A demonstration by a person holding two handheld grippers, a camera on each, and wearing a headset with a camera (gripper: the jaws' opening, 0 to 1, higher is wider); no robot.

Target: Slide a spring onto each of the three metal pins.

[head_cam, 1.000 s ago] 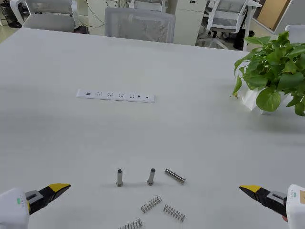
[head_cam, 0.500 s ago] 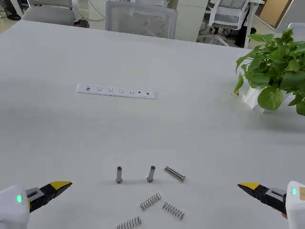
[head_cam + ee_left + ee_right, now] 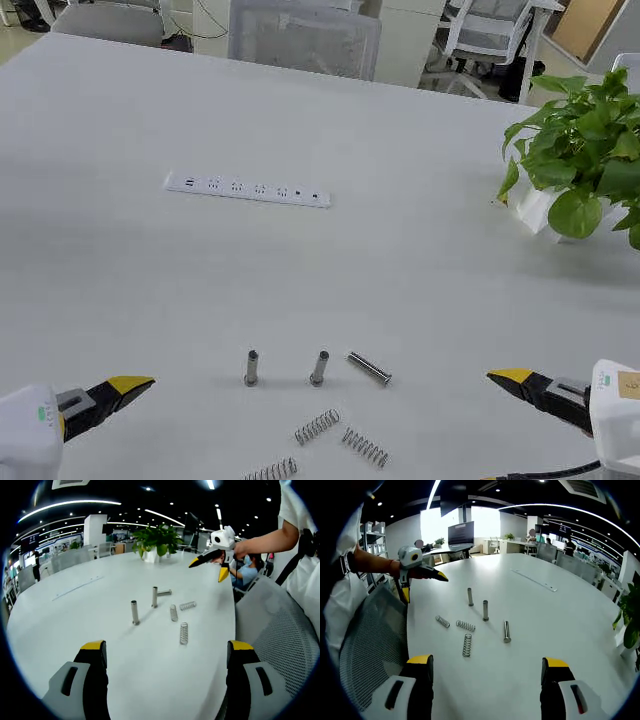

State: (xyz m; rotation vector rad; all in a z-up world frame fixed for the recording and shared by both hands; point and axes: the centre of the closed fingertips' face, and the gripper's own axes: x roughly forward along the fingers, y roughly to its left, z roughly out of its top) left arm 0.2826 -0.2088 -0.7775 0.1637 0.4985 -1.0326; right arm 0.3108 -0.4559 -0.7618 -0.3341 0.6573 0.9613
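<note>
A: Where were the parts found, and how were the claws held?

B: The three pins were found close to the near edge of the tabletop (image 3: 420, 260), about midway along it. A first upright pin (image 3: 251, 367) and a second upright pin (image 3: 319, 367) were stood side by side, and a fallen pin (image 3: 368, 367) was laid just beside the second. The three springs (image 3: 317, 426) were scattered between the pins and the near edge, with none threaded on. The left claw (image 3: 105, 395) was held along the near edge toward the left corner and the right claw (image 3: 530, 385) toward the right corner, both well apart from the parts. In each gripper view the jaws were seen spread wide, with nothing gripped.

A: What could be expected to go wrong?

B: Most was probably to be feared from the springs. Being thin, round and springy, one could be flicked away or rolled off the near edge if it were pinched off centre or too hard. An upright pin, stood on a narrow foot, could be toppled if a spring were pushed on at a slant or if it were brushed by a jaw. The fallen pin, smooth and round, could be rolled away while being lifted. Two springs were laid close together, so both could be caught at once.
</note>
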